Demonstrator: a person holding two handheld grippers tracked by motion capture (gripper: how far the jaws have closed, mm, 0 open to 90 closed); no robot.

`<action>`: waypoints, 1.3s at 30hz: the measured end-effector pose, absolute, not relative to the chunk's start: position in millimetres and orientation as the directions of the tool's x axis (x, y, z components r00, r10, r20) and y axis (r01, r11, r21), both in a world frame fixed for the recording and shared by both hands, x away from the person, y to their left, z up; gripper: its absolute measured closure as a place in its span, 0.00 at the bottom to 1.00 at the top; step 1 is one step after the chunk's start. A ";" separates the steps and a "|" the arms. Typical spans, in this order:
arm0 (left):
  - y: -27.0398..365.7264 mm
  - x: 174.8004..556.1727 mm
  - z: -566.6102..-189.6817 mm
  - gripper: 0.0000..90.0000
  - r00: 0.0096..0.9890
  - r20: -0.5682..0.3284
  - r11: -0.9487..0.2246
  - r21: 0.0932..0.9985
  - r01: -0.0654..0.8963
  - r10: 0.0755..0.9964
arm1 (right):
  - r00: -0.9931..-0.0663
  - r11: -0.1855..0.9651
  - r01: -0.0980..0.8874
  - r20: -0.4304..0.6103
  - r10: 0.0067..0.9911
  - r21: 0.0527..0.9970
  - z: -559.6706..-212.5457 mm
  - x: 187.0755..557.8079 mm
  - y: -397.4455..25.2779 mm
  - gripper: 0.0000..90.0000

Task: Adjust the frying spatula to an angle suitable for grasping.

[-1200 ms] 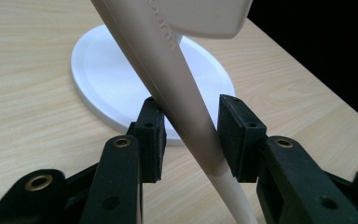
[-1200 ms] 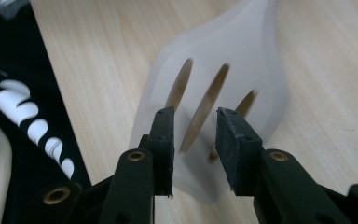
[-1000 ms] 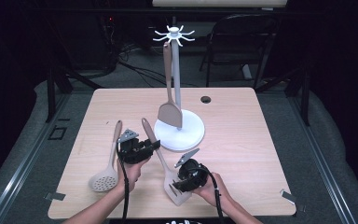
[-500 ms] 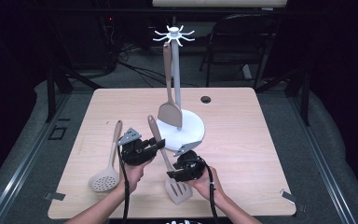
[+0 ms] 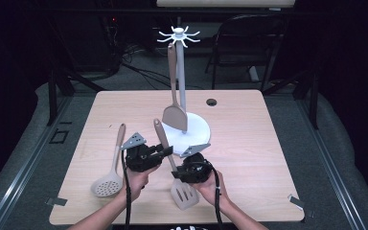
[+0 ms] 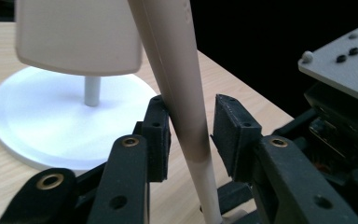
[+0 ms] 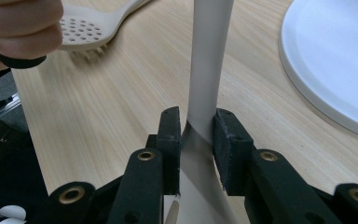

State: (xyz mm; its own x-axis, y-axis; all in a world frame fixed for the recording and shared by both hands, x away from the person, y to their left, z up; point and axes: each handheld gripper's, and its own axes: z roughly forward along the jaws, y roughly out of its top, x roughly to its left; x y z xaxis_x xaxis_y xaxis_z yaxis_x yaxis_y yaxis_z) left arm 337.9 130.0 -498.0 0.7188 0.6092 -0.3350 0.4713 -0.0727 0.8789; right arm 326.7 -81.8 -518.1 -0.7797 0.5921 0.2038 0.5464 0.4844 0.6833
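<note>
The right claw (image 5: 178, 168) is clamping the slotted turner (image 5: 184, 195) at its neck; the left claw (image 5: 166, 150), seemingly part-open, is straddling its handle. Hanging on the rack (image 5: 179, 36) at twelve o'clock remains; one spatula (image 5: 175, 117) is hanging there already.

Skimmer (image 5: 109, 179) lies left of slotted turner (image 5: 175, 165), rack (image 5: 189, 129) seemingly behind.
</note>
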 end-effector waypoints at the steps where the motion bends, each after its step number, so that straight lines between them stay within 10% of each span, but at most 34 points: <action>1: 129.6 337.6 -498.0 0.72 0.720 -0.331 -0.079 0.879 0.470 0.610 | -0.778 0.481 0.548 0.206 0.593 0.685 -518.0 326.4 -82.0 0.82; 23: 122.8 336.8 -510.3 0.83 0.710 -0.399 -0.064 0.847 0.528 0.580 | -0.779 0.463 0.540 0.209 0.591 0.703 -518.1 326.9 -85.7 0.81; 39: 120.7 332.9 -490.2 0.86 0.780 -0.386 -0.082 0.872 0.483 0.492 | -0.806 0.482 0.514 0.209 0.553 0.710 -504.9 328.3 -121.0 0.43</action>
